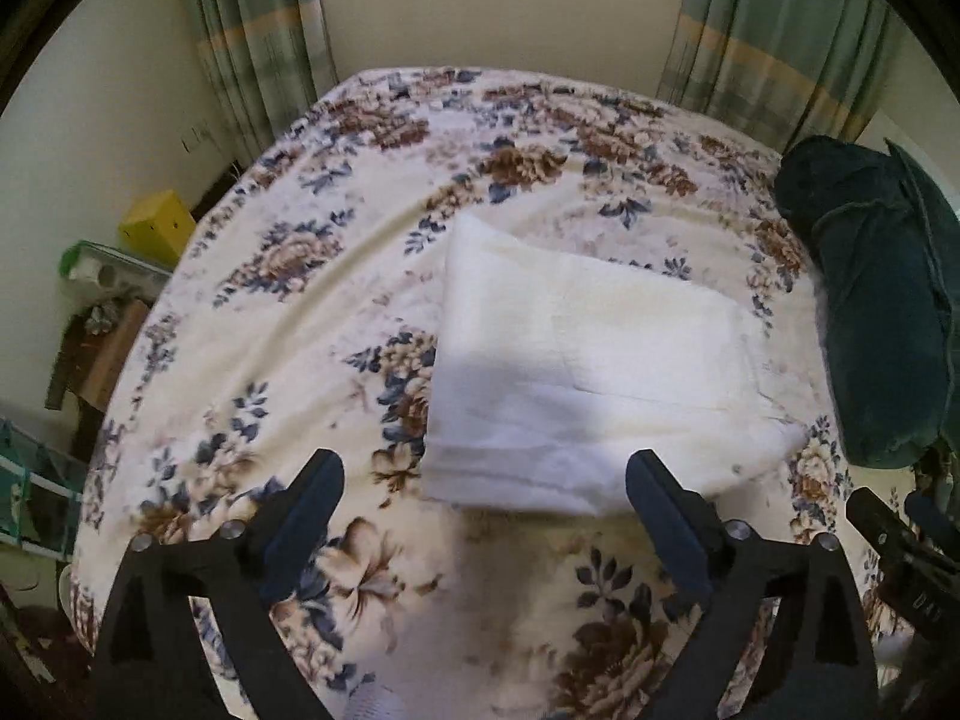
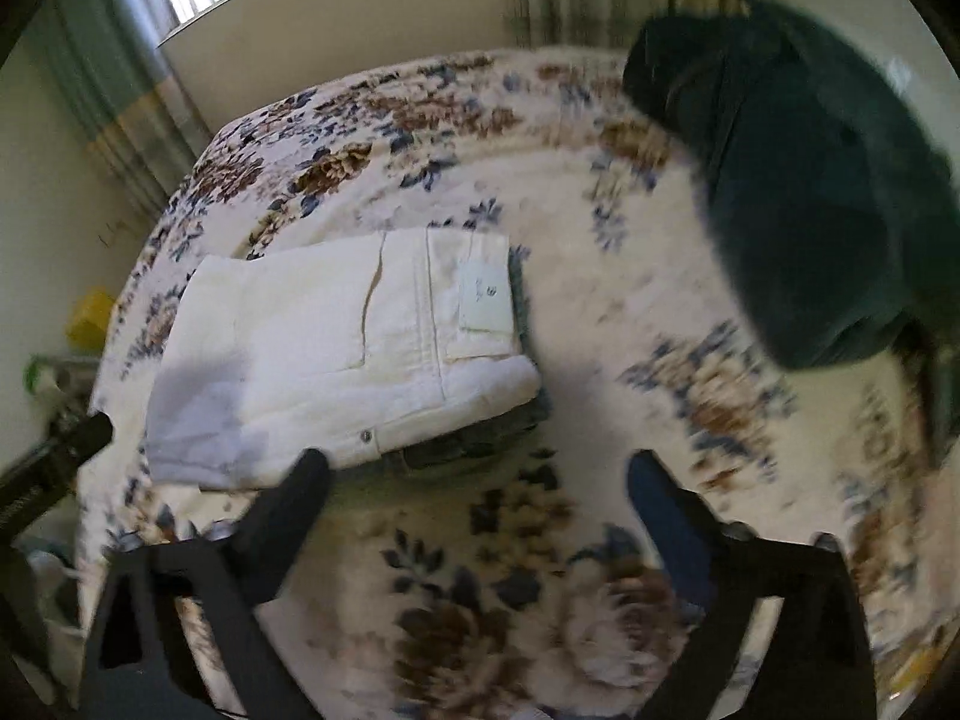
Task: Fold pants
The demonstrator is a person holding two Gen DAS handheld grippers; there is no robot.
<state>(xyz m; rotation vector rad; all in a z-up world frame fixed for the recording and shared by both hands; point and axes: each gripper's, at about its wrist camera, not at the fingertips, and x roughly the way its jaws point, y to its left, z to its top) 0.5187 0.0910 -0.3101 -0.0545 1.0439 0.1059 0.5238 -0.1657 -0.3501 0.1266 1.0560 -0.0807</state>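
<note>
White pants [image 1: 588, 360] lie folded into a compact rectangle on the floral bedspread [image 1: 288, 312]. In the right wrist view the pants [image 2: 336, 348] show a back pocket, a label and a rivet, and they rest on a darker folded garment [image 2: 474, 444] that peeks out beneath. My left gripper [image 1: 486, 480] is open and empty, hovering just short of the pants' near edge. My right gripper [image 2: 480, 480] is open and empty, above the bedspread to the right of the pants' near corner. The right view is blurred.
A dark green cushion [image 1: 876, 300] lies at the bed's right side, also in the right wrist view [image 2: 810, 180]. Curtains [image 1: 258, 36] and a wall stand beyond the bed. A yellow box [image 1: 153, 228] and clutter sit left of the bed.
</note>
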